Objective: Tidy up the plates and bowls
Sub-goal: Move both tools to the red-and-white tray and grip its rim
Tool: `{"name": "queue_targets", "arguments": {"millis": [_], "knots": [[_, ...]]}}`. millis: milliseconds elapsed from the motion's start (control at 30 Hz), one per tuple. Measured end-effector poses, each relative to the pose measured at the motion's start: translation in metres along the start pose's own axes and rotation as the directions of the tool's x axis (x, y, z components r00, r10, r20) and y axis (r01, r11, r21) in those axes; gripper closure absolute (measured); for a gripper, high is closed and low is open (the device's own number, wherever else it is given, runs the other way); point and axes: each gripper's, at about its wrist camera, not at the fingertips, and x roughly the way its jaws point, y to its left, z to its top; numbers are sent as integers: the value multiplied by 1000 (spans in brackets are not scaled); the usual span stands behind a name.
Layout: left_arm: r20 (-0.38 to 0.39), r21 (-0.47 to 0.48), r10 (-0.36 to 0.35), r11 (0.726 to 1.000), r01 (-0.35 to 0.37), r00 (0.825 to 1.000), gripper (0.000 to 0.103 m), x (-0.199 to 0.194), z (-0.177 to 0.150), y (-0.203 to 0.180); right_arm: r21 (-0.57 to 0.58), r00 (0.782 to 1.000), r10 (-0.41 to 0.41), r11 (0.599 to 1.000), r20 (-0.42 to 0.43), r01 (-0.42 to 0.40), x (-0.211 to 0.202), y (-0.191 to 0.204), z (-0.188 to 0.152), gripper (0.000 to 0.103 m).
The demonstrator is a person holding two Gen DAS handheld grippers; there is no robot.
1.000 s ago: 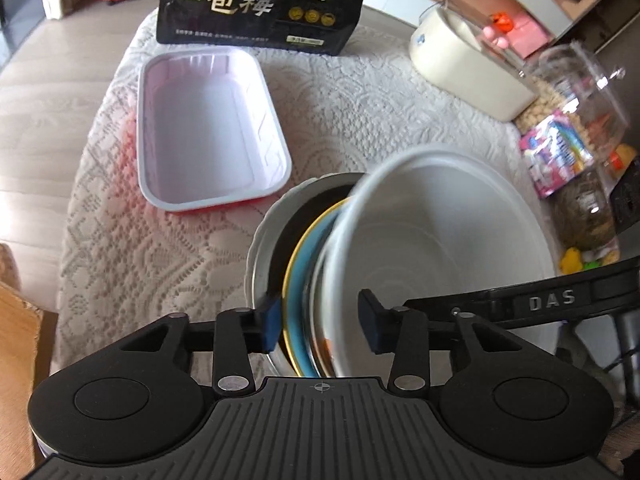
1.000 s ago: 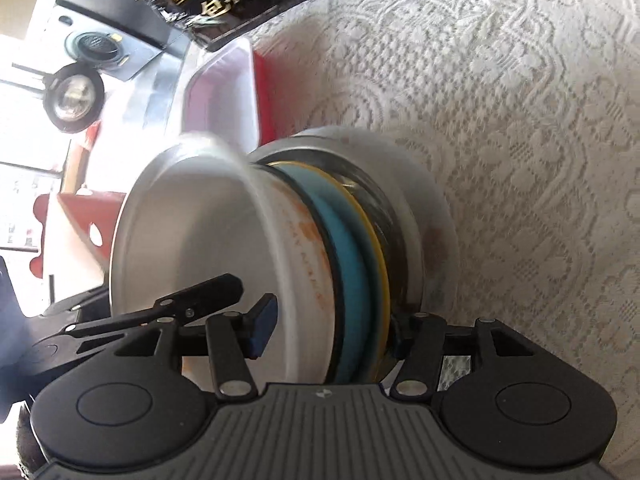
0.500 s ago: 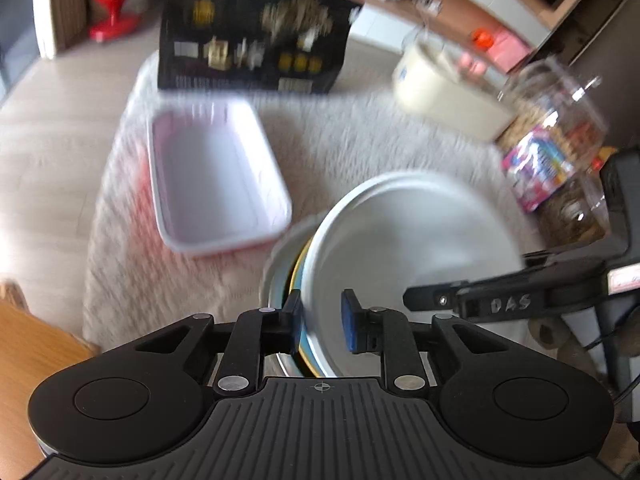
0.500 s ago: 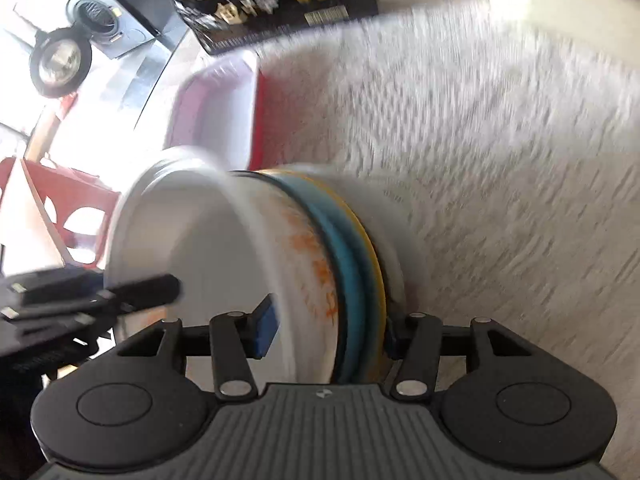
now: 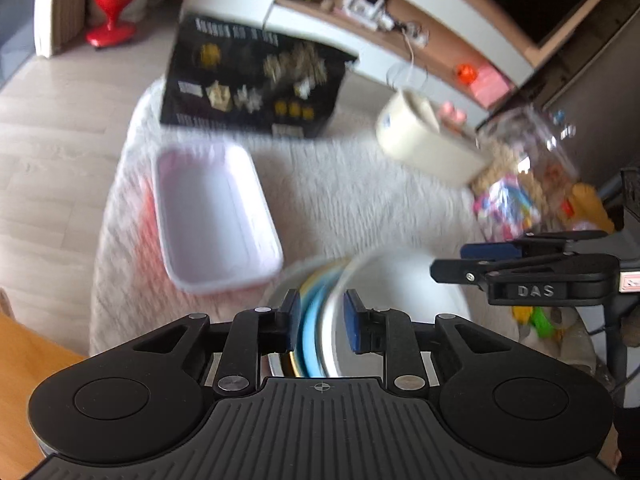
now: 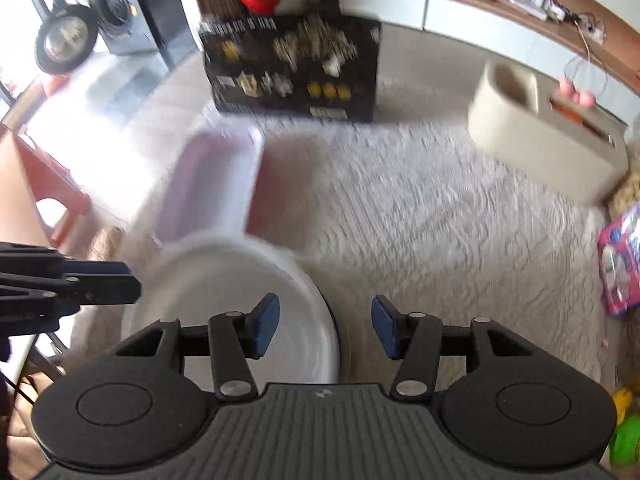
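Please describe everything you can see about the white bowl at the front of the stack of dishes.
The white bowl is round, smooth and plain inside, perhaps ceramic or plastic; blur hides detail. It stands on edge, nested against a blue plate and a yellow-rimmed one behind it. The left gripper has closed on these rims, one pad inside the bowl. The right gripper stands open across the bowl's rim, not pinching it. A pink tray lies beyond on the lace cloth.

The right gripper (image 6: 325, 328) now stands open and clear of the stack of dishes (image 5: 320, 320), which it clasped a second ago. The left gripper (image 5: 322, 320) has closed tighter on the rims and lifted higher.
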Motion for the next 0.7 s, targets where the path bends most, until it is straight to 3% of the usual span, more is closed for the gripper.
{"name": "queue_targets", "arguments": {"millis": [167,233,400,567,700], "knots": [[22,-2,9,1000,-9,1000,77,6,48,19,-35,999,-15,999,51,17,-15,18,36,50],[20,-12,58,998,-57,998,77,15,63,30,-33,999,-8,999,31,9,-11,24,51,50],[-34,-42,223,974,-225,974,77,47,78,66,50,994,63,997,-89,-58,23,30,82,46],[-116,-121,283,947,-296,952,77,78,76,100,144,975,87,988,-206,-58,89,42,103,47],[-172,-136,300,936,-324,938,77,101,71,115,230,944,151,970,-292,-84,137,54,114,60]]}}
